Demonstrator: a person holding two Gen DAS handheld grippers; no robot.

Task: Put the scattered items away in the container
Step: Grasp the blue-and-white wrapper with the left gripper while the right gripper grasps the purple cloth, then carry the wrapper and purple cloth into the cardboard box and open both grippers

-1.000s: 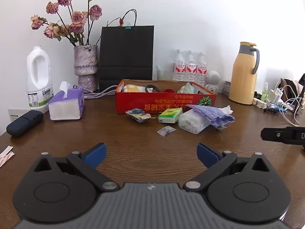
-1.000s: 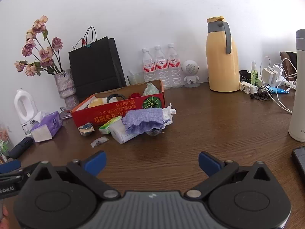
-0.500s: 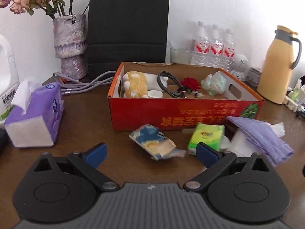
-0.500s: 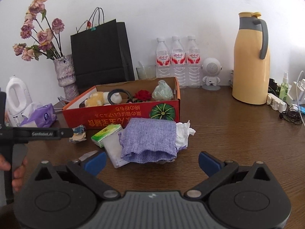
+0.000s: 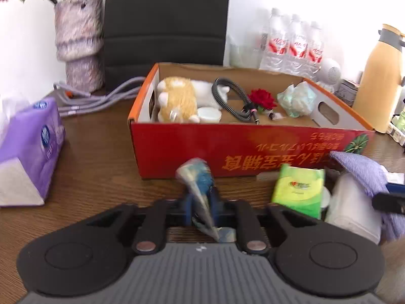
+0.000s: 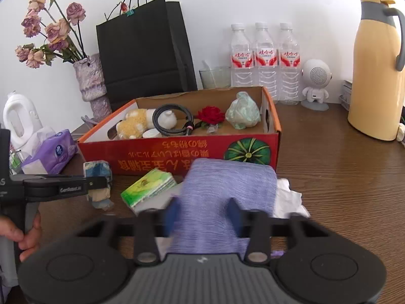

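Observation:
The red cardboard box (image 5: 227, 147) stands open mid-table and holds a plush toy, a cable, a red rose and a crumpled bag. In front of it my left gripper (image 5: 201, 202) is closing, its blue pads pinching a blue-and-white snack packet (image 5: 196, 177), which is lifted off the wood. A green tissue pack (image 5: 298, 190) lies to the right of it. My right gripper (image 6: 202, 210) is closing on the purple cloth (image 6: 227, 182), which bunches between its pads. Under the cloth sit a clear plastic container (image 5: 354, 210) and a white tissue (image 6: 288, 200).
A purple tissue box (image 5: 27, 152) and white jug (image 6: 20, 121) are at the left. Vase (image 5: 81, 40), black paper bag (image 5: 164, 20), three water bottles (image 6: 265, 60), white speaker figure (image 6: 316, 81) and yellow thermos (image 6: 377, 76) line the wall. Grey cables (image 5: 101, 93) trail behind the box.
Both grippers moved in toward the box and went from wide open to closed. The left one now pinches the snack packet and the right one squeezes the purple cloth.

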